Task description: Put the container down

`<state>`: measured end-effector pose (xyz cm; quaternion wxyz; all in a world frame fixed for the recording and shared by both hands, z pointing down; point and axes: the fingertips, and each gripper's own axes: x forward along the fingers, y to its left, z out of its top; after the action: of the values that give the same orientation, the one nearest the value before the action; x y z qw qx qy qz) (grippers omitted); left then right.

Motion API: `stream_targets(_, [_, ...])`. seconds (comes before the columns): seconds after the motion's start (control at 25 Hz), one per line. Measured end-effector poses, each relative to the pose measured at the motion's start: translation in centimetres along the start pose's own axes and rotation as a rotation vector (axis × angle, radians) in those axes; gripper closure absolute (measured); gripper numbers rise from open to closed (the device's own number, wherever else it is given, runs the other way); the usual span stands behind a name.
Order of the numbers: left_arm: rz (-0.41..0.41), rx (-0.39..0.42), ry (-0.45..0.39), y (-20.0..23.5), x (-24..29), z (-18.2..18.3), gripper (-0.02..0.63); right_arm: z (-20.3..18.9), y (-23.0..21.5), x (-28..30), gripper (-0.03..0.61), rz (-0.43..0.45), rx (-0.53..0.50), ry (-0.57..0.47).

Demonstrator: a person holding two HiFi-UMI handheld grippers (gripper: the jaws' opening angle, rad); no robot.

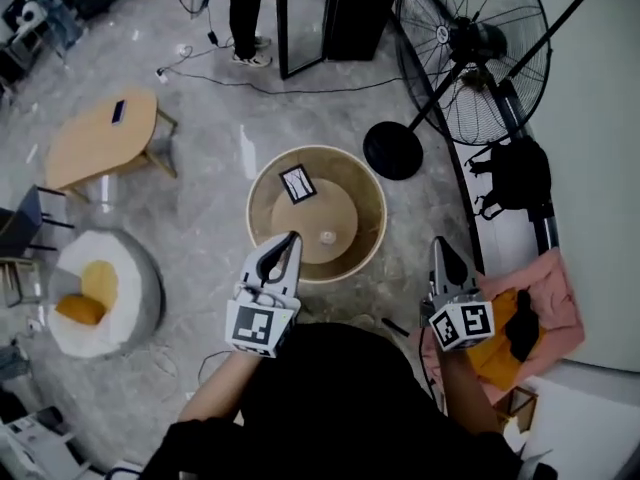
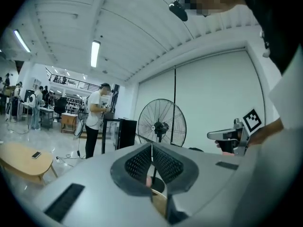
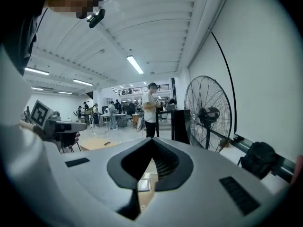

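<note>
a: is the container down?

b: i think so. the round tan container (image 1: pixel 372 200) sits flat on the floor (image 1: pixel 200 238), in front of the person. nothing holds it.

a: what about the tools?

b: the left tool (image 1: pixel 292 240) is pinched shut and there is nothing in it. the right tool (image 1: pixel 439 244) looks shut too, and it is empty as well. both are held up in the air and do not touch the container.

a: so what is left to do?

b: not much, i'd say. the putting down looks done. maybe the hands just need to rest.

a: can you count things for me?

b: sure. there is one container. one small card with a black frame (image 1: pixel 297 183) lies inside it. one tiny white bit (image 1: pixel 327 236) is in there too, but i can't tell what it is. there are two tools, one in each hand.

a: and around it?

b: there is one big fan (image 1: pixel 470 43) on a stand, to the right of the container. one black bag (image 1: pixel 520 173) is by the wall. one pink cloth (image 1: pixel 560 293) lies near the right tool. one other person (image 1: pixel 245 8) stands well apart, at the far end of the floor.
</note>
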<state>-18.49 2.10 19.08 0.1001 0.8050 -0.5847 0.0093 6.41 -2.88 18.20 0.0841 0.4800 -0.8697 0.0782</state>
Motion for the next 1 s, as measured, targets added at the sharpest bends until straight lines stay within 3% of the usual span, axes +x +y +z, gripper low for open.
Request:
stream_targets(0.16, [-0.005, 0.028, -0.044, 2.1, 0.2, 3.3, 0.588, 3.2, 0.9, 1.1, 0.557, -0.034, -0.017, -0.049])
stream_targets(0.44, [0.035, 0.056, -0.122, 5.2, 0.0, 6.6, 0.588, 3.9, 0.2, 1.8, 0.557, -0.116, -0.034, -0.093])
stream_targets(0.68, [-0.027, 0.043, -0.048, 5.6, 1.0, 5.3, 0.588, 3.5, 0.6, 2.5, 0.557, -0.107, 0.009, -0.048])
stream_targets(1.0, [-0.085, 0.047, -0.014, 5.1, 1.0, 3.1, 0.588, 2.8, 1.9, 2.6, 0.557, -0.115, -0.027, -0.024])
